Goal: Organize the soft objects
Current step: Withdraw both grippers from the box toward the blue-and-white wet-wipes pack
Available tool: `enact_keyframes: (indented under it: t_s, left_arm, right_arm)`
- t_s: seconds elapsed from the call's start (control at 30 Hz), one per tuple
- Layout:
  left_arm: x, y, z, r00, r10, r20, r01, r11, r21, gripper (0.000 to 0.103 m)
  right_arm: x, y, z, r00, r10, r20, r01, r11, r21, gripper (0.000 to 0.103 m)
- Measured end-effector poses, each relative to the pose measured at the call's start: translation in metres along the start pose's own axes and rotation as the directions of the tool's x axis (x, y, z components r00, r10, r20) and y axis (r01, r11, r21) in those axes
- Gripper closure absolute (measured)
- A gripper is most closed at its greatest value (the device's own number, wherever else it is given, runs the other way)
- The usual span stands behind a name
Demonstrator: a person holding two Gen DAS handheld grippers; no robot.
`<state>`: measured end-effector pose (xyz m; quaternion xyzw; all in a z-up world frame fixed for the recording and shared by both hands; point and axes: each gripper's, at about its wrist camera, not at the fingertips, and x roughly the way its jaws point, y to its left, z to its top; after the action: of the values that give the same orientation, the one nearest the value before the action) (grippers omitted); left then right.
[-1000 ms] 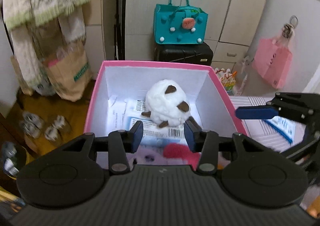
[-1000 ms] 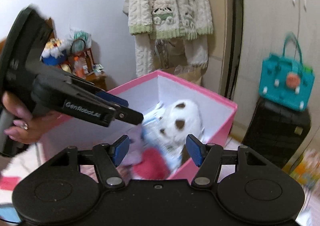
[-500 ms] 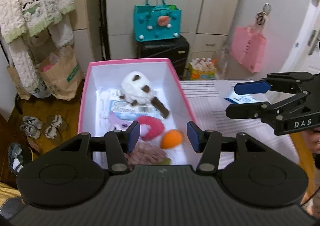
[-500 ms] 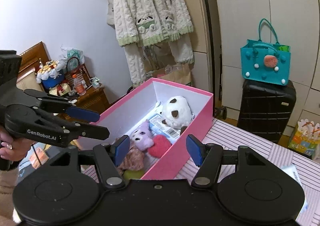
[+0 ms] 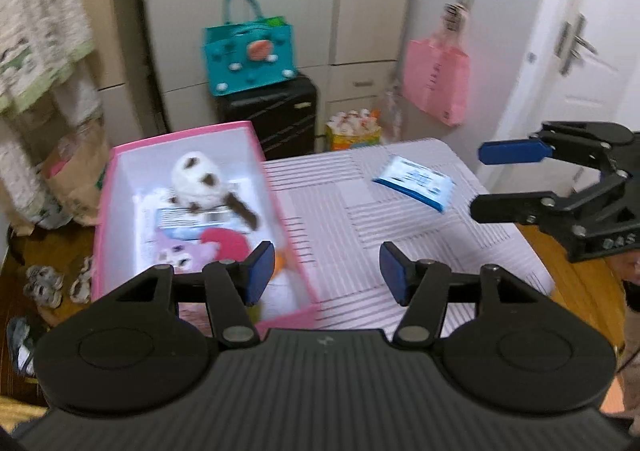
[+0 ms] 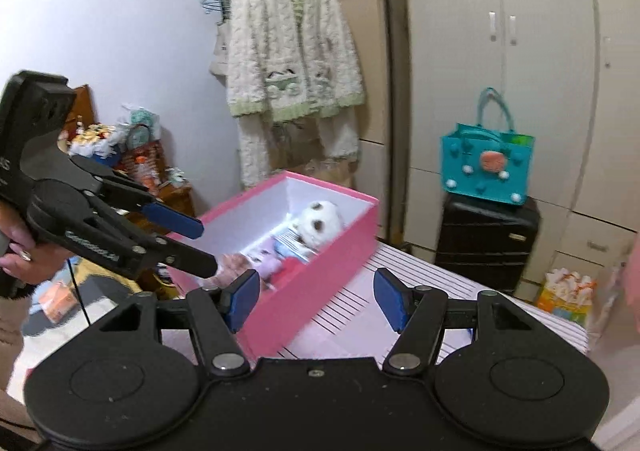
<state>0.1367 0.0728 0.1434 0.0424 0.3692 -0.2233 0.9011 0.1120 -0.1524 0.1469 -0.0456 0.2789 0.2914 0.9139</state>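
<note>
Left gripper (image 5: 326,271) empty, jaws just widened; right gripper (image 6: 316,301) stood open, nothing between. Pink box (image 5: 188,133) at ten o'clock held white plush (image 5: 196,179), purple plush (image 5: 180,253), red piece (image 5: 226,243). Blue-white packet (image 5: 414,181) lay on striped table (image 5: 360,231) at one o'clock, probably the last item.

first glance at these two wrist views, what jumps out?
The pink box at the table's left edge, holding a white plush with brown patches at its far end and purple and red soft toys nearer. One blue-and-white packet lies alone on the striped tablecloth, right of the box. Both the left gripper and right gripper are open and empty.
</note>
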Motion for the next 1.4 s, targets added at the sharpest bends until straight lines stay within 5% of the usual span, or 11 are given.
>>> enact_keyframes:
  t_s: [0.3, 0.43, 0.63, 1.0, 1.4]
  left_arm:
    - [0.030, -0.059, 0.003, 0.989, -0.144, 0.026, 0.141, 0.987, 0.076, 0.044]
    - [0.054, -0.080, 0.009, 0.983, -0.182, 0.034, 0.178, 0.979, 0.101, 0.041]
    - [0.099, -0.101, 0.018, 0.974, -0.228, 0.019, 0.224, 0.969, 0.107, 0.038]
    - [0.188, -0.106, 0.032, 0.963, -0.269, 0.012, 0.270, 0.963, -0.004, 0.035]
    - [0.293, -0.098, 0.056, 0.981, -0.181, -0.063, 0.173, 0.978, -0.120, 0.035]
  right_arm:
    - [-0.023, -0.050, -0.053, 0.995, -0.095, -0.002, 0.095, 0.989, 0.111, 0.035]
    - [-0.031, -0.057, -0.081, 0.959, -0.282, 0.029, 0.279, 0.956, 0.087, 0.035]
    - [-0.025, -0.083, -0.112, 0.938, -0.348, 0.004, 0.345, 0.930, 0.125, 0.035]
    - [0.024, -0.135, -0.149, 0.955, -0.294, -0.023, 0.292, 0.929, 0.229, 0.033]
    - [0.076, -0.162, -0.162, 0.951, -0.286, -0.115, 0.308, 0.894, 0.327, 0.033]
